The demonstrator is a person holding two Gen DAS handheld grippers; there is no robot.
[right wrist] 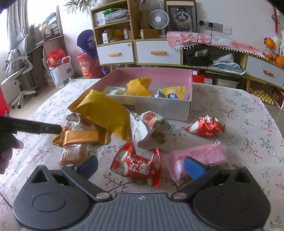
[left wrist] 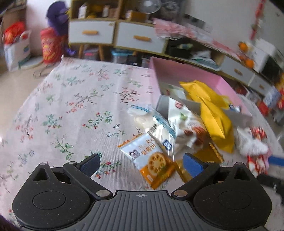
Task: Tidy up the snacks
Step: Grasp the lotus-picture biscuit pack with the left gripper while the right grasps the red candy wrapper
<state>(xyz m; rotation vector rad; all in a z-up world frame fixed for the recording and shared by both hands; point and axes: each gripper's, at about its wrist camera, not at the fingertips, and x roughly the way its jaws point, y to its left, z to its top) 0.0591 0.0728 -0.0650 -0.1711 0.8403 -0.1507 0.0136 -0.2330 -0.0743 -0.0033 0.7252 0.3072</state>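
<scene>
Spread wide and holding nothing, the right gripper hovers over a red candy packet on the floral tablecloth. Likewise wide and empty, the left gripper frames an orange-and-white snack packet. Behind both, the pink box holds yellow packets.

Behind the desk with its floral cloth: a wooden cabinet with white drawers and orange handles. On top, a small white fan beside a framed cat picture. Stacked papers on an upper shelf. To the left, a purple plush toy above a red tub, a white shopping bag, an office chair. Oranges at far right on the low sideboard, a pink fringed cloth draped along it.
</scene>
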